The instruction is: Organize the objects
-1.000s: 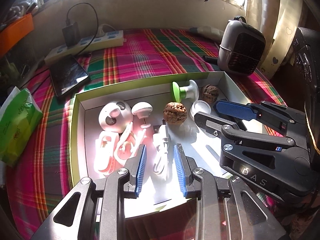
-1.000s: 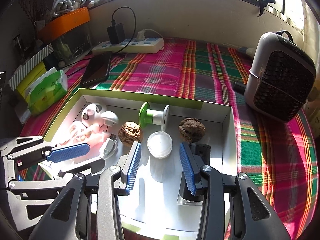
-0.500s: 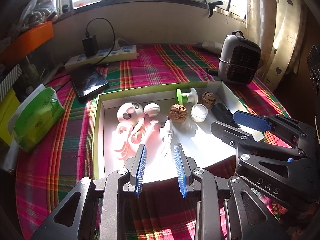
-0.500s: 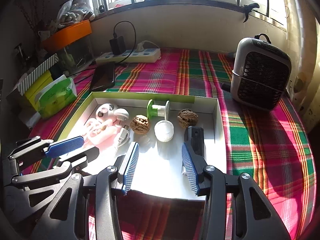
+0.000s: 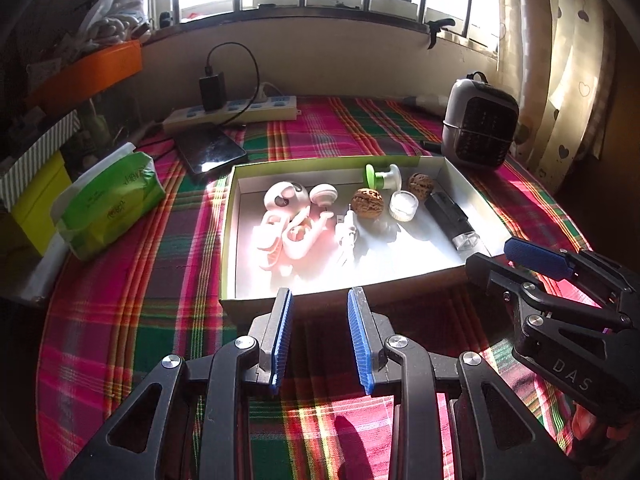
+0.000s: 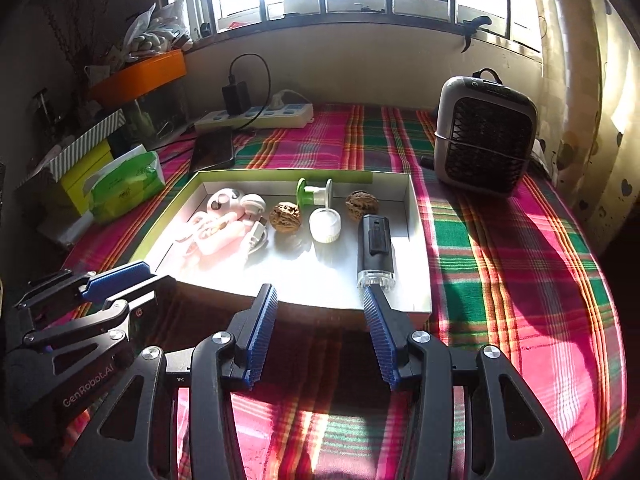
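Jaws of both the left gripper [image 5: 320,334] and right gripper [image 6: 318,334] stand apart and empty (the right's have just been widening), so keep clear of the shallow white cardboard tray [image 5: 404,280] ahead, its 2 brown walnuts [image 5: 367,200] undisturbed.

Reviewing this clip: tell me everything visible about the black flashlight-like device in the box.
The black flashlight-like device is a stubby, matte, plastic-looking bar with a raised black clip or switch on top and a clear ribbed lens end. It lies flat on the floor of the shallow white cardboard box, beside the right wall, lens toward the cameras. Nothing visibly touches it besides the box, and neither gripper holds it.
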The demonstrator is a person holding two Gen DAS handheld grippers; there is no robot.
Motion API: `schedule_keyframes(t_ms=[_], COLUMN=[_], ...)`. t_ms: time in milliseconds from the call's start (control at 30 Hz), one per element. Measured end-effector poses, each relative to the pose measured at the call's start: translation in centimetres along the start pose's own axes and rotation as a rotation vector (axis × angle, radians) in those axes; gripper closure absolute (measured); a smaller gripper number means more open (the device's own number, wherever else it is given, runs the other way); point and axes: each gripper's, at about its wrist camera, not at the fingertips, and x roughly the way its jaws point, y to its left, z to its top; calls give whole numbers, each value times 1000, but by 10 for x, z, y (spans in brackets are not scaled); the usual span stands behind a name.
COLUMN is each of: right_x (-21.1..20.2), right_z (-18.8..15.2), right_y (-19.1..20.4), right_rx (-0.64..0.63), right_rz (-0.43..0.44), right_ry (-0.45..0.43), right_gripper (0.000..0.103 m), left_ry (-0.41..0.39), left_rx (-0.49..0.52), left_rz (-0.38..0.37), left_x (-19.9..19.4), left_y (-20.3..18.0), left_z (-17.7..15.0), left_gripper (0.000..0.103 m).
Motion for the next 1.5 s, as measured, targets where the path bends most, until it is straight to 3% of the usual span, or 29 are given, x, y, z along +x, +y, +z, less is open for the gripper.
schedule_keyframes(t_ms=[433,900,1067,1500], right_x=[4,0,-3,-6], right_z=[-40,-60,-63,-68], right_y=[-2,-2,-4,-4], right_rx=[6,17,30,42], right_rz=[-67,-118,-137,-139], right_ry=[68,99,104,106], right_gripper=[54,53,42,37], left_ry=[60,50,49,49], left_rx=[-2,-24,-19,-19], left_rz=[16,62,75,75], left_x=[2,1,1,0], left_y=[0,-9,-11,-11], left_z=[-39,-57,-57,-57], left_gripper=[77,76,75,75])
